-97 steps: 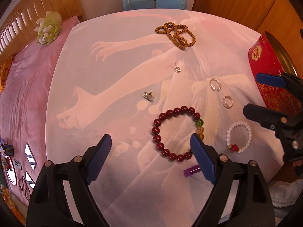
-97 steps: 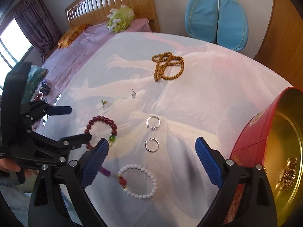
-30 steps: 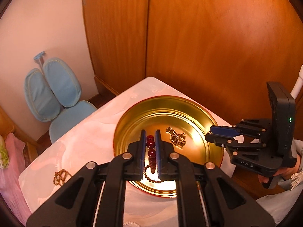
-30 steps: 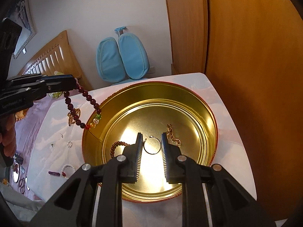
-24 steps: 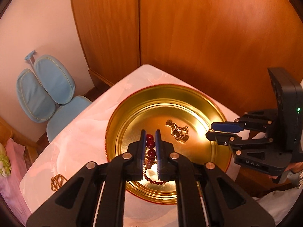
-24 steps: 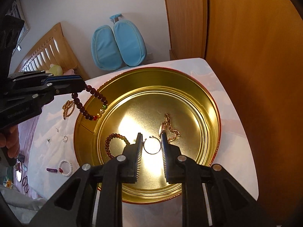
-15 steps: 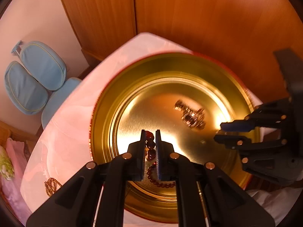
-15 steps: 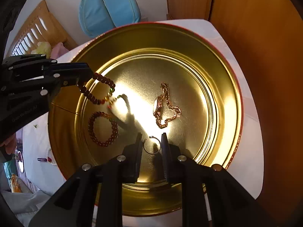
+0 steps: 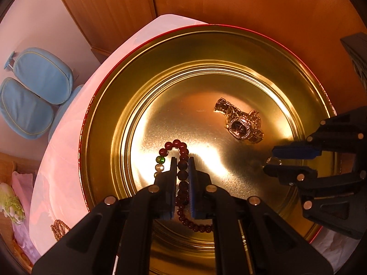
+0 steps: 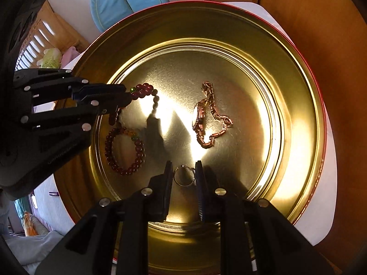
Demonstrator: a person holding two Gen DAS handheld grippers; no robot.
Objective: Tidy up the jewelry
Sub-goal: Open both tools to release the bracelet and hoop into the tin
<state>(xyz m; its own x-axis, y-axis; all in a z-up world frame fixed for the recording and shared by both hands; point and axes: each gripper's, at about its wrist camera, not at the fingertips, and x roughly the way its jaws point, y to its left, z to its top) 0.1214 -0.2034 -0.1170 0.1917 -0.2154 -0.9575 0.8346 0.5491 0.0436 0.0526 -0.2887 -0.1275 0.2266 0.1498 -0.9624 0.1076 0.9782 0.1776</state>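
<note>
A round red tin with a gold inside (image 9: 128,105) (image 10: 286,73) fills both views. My left gripper (image 9: 182,160) (image 10: 128,95) is shut on a dark red bead bracelet (image 9: 181,151) (image 10: 143,90), which hangs low over the tin's floor. My right gripper (image 10: 184,168) (image 9: 271,160) is shut on a silver ring (image 10: 183,177), held low inside the tin. A gold watch (image 9: 243,125) (image 10: 201,116) and a second red bead bracelet (image 10: 125,151) lie on the tin's floor.
The tin stands on a white table (image 9: 66,151) near a wooden wardrobe (image 9: 229,0). A brown bead necklace (image 9: 58,228) lies on the table. A blue chair (image 9: 34,91) stands beyond the table's edge.
Both grippers have come down deeper into the tin. The red bracelet now hangs close to the floor, and the ring is lower too.
</note>
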